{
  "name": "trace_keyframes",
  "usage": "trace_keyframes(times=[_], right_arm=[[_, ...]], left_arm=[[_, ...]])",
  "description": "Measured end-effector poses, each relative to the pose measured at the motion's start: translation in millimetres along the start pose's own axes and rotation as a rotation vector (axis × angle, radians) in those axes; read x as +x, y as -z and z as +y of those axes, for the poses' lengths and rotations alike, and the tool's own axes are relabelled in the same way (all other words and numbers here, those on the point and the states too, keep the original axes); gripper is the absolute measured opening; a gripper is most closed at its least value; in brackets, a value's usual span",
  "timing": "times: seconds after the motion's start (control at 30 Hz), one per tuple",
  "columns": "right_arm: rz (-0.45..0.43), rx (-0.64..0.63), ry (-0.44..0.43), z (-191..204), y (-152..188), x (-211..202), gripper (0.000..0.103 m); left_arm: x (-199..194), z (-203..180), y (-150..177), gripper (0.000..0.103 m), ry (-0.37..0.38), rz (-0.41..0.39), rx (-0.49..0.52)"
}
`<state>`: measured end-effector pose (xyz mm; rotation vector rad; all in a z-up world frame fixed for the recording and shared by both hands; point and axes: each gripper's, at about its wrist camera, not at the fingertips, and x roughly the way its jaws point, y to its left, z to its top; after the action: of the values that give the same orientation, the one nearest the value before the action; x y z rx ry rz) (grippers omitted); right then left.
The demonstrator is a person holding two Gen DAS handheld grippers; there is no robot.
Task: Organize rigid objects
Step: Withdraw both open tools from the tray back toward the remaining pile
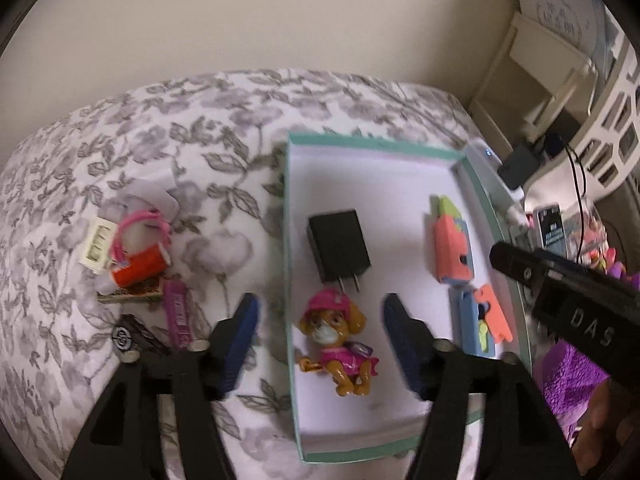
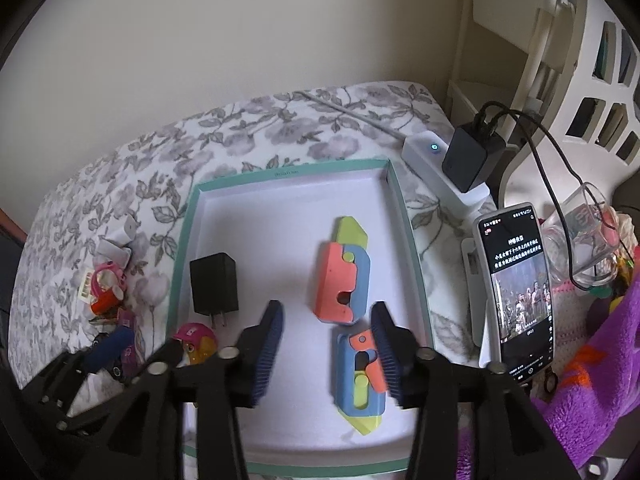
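A shallow teal-rimmed white tray (image 1: pixel 289 216) (image 2: pixel 394 200) lies on the flowered bedcover. In it are a black plug adapter (image 1: pixel 338 250) (image 2: pixel 214 288), a pink-clad toy dog (image 1: pixel 340 338) (image 2: pixel 198 340), and two orange-blue-yellow toy knives (image 1: pixel 452 246) (image 1: pixel 482 324) (image 2: pixel 344 276) (image 2: pixel 362 380). My left gripper (image 1: pixel 320 316) is open and empty, above the toy dog. My right gripper (image 2: pixel 328 328) is open and empty, above the tray between the two knives.
Left of the tray lies a pile of small items: an orange piece with a pink loop (image 1: pixel 138 258) (image 2: pixel 106 292), a white block (image 1: pixel 96 246), a purple strip (image 1: pixel 178 312). A power strip with charger (image 2: pixel 460 168), a lit phone (image 2: pixel 518 288) and purple fabric (image 2: pixel 592 380) are at the right.
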<state>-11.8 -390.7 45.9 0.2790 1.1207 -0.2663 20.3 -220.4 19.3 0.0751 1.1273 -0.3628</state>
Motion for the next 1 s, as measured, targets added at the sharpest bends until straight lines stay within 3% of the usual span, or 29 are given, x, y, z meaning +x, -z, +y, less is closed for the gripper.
trace_keyframes(times=[0.4, 0.47, 0.53, 0.57, 0.67, 1.0], right_arm=[[-0.029, -0.021, -0.005, 7, 0, 4, 0.079], [-0.038, -0.028, -0.008, 9, 0, 4, 0.087], [-0.047, -0.031, -0.016, 11, 0, 3, 0.09], [-0.051, -0.031, -0.021, 12, 0, 3, 0.09], [-0.064, -0.026, -0.034, 13, 0, 3, 0.098], [-0.105, -0.088, -0.056, 39, 3, 2, 0.103]], left_arm=[[-19, 47, -11, 0.087, -0.063, -0.068, -0.138], [-22, 58, -12, 0.087, -0.066, -0.08, -0.172], [-25, 69, -12, 0.092, -0.073, -0.093, -0.204], [-27, 74, -12, 0.102, -0.077, -0.099, -0.219], [-32, 85, -12, 0.103, -0.086, -0.117, -0.248], [-54, 134, -8, 0.103, -0.134, -0.166, -0.363]])
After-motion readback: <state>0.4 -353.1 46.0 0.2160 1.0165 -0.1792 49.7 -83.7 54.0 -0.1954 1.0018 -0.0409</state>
